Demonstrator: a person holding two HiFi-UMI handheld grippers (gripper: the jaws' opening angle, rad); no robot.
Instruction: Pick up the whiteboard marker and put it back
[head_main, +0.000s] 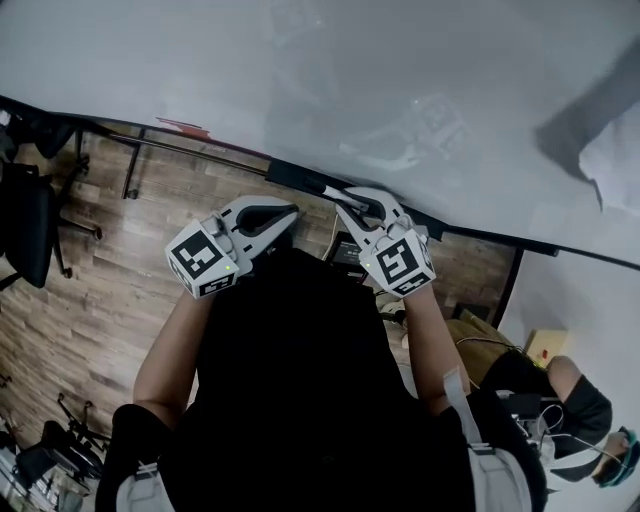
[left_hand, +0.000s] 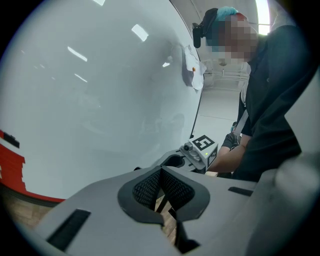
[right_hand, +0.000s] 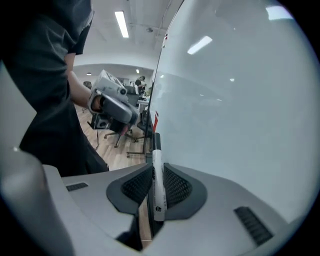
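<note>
A white whiteboard marker (right_hand: 158, 186) with a black cap stands up between my right gripper's (right_hand: 156, 184) pads, close against the whiteboard (right_hand: 235, 110). That gripper is shut on it. In the head view the right gripper (head_main: 350, 205) holds the marker (head_main: 332, 191) at the board's bottom edge, over the black ledge (head_main: 200, 152). My left gripper (head_main: 292, 211) hovers just to its left, and its pads (left_hand: 172, 189) meet with nothing between them. Each gripper shows in the other's view: the left gripper (right_hand: 112, 102), the right gripper (left_hand: 200, 150).
The whiteboard (head_main: 350, 80) fills the top of the head view, with a white cloth (left_hand: 192, 67) stuck on it and a red strip (left_hand: 10, 160) low on it. Black office chairs (head_main: 30, 220) stand on the wooden floor (head_main: 110, 300). Cables and bags (head_main: 530, 405) lie at the right.
</note>
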